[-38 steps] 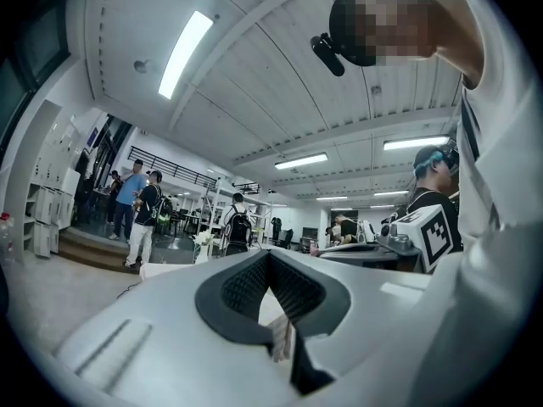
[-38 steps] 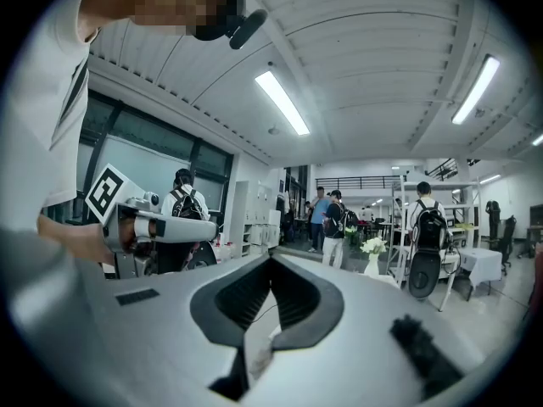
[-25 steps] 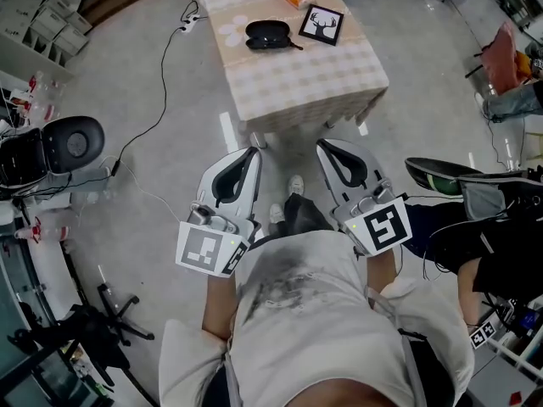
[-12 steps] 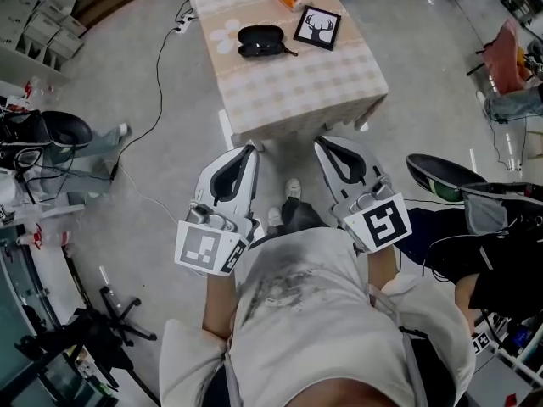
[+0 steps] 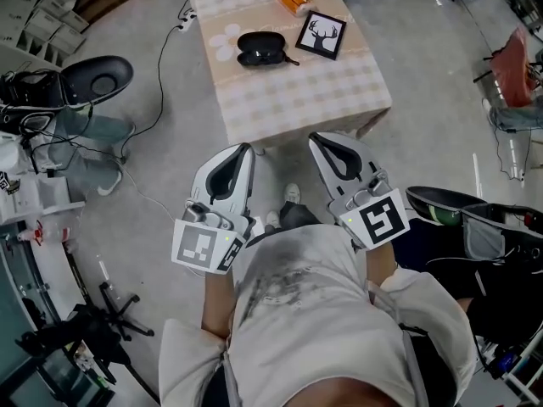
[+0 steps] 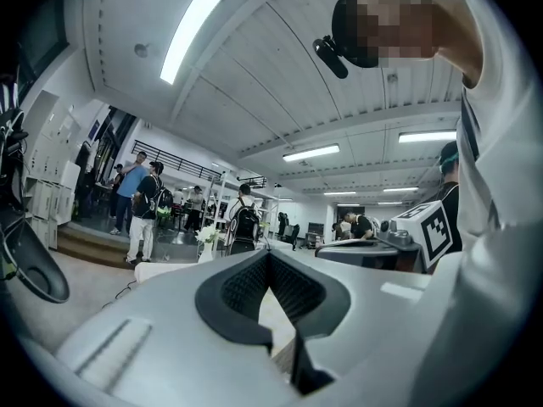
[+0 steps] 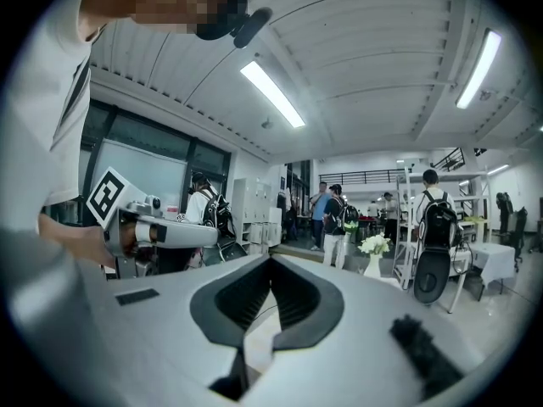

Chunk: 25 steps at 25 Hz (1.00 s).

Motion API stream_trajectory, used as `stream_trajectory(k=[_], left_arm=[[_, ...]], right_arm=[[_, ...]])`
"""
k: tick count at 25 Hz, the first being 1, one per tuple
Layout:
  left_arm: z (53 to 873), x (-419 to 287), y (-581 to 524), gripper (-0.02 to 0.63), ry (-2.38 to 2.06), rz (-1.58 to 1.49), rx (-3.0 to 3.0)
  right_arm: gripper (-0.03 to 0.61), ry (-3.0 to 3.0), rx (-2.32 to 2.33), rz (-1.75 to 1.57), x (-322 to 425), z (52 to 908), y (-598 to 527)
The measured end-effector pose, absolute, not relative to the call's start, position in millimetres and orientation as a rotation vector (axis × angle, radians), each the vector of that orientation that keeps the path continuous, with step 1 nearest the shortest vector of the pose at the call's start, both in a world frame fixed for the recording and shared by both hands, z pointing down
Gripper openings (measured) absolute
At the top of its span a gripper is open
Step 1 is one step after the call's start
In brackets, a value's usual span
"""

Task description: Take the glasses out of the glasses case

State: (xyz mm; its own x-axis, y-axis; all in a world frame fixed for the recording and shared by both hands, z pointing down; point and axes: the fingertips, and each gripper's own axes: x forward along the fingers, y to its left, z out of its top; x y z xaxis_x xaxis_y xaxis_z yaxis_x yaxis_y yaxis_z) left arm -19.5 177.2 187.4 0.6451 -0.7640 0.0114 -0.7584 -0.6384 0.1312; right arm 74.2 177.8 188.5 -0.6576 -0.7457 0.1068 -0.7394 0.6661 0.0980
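Head view showed both grippers held low by the person's waist, short of the table (image 5: 297, 100). The left gripper (image 5: 246, 149) and right gripper (image 5: 316, 139) had their jaws pressed together with nothing between them, and each gripper view confirmed it: left gripper (image 6: 268, 257), right gripper (image 7: 271, 261). Their tips sat just short of the table's near edge, where the checked cloth hung down. The black glasses case (image 5: 261, 47) lay toward the far left of the tabletop, well apart from both grippers, just beside a framed deer picture (image 5: 321, 35). Bare floor lay open on both sides of the table, though a cable (image 5: 159, 100) trailed across the left side near a black chair (image 5: 97, 79)
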Motion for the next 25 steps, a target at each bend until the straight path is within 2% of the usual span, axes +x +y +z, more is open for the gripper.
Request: stream_trajectory(k=[25], left_arm=[[188.7, 17.7, 101.7, 0.008, -1.389, -0.031, 2.705]], right_arm=[[0.017, -2.793, 1.136, -0.052, 114.5, 195.2, 97.7]])
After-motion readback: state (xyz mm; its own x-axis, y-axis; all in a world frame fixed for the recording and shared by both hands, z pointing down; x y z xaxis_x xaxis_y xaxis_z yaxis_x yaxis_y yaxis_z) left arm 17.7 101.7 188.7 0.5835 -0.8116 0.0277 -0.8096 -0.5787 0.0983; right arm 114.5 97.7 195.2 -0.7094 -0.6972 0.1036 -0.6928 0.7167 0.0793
